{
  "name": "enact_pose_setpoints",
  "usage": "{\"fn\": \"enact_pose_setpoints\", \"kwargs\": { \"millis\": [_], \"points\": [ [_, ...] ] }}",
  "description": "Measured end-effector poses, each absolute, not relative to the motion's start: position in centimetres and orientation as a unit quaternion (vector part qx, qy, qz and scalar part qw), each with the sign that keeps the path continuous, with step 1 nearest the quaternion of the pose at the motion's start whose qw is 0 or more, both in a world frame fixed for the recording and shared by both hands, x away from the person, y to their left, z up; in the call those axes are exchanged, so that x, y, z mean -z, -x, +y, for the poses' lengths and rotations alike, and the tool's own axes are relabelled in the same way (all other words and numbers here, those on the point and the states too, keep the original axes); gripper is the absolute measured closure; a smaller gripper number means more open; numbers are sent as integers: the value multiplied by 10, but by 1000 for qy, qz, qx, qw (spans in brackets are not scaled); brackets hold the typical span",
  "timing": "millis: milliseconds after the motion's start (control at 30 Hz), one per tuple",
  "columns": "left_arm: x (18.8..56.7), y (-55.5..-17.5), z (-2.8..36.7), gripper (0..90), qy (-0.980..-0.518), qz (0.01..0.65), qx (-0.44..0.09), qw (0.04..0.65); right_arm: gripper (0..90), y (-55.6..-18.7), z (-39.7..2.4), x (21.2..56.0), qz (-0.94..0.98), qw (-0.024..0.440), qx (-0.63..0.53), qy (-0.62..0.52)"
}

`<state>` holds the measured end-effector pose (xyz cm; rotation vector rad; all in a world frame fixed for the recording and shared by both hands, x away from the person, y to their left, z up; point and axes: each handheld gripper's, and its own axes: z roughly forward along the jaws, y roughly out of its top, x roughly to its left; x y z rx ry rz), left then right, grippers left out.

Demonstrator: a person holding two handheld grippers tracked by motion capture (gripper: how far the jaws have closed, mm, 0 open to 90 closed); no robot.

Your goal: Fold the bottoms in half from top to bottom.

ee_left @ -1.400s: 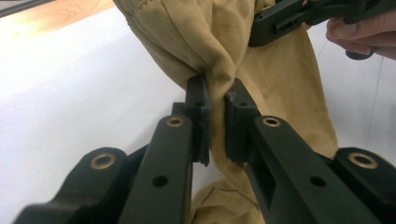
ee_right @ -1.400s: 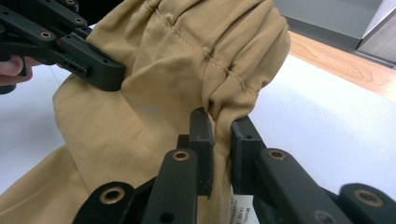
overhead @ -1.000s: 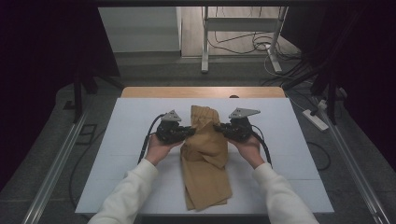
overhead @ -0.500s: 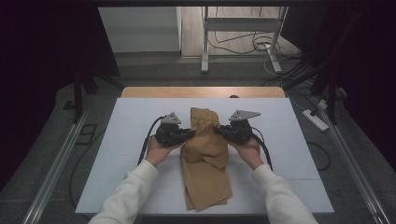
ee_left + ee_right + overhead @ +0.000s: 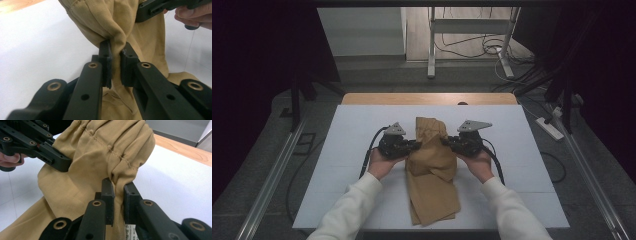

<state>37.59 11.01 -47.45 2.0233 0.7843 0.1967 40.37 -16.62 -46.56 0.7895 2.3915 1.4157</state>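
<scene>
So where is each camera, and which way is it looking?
High view: above the table's near side, looking forward and down; sleeves, both hands.
Left gripper view: on the left tool, looking along its jaws pinching the tan garment.
Right gripper view: on the right tool, jaws pinching its gathered edge.
Shared: each gripper view shows the garment and the other tool.

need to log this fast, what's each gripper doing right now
Left gripper: shut on a fold of the tan garment.
Right gripper: shut on the tan garment's gathered edge.
</scene>
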Motion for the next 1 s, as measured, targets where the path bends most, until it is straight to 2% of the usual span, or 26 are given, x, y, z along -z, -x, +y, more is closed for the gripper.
{"fn": "enact_pose_setpoints", "kwargs": {
  "millis": [1000],
  "points": [
    [482, -348, 109, 799, -834, 304, -67, 456, 809, -374, -170, 467, 830, 119, -484, -252]
  ]
}}
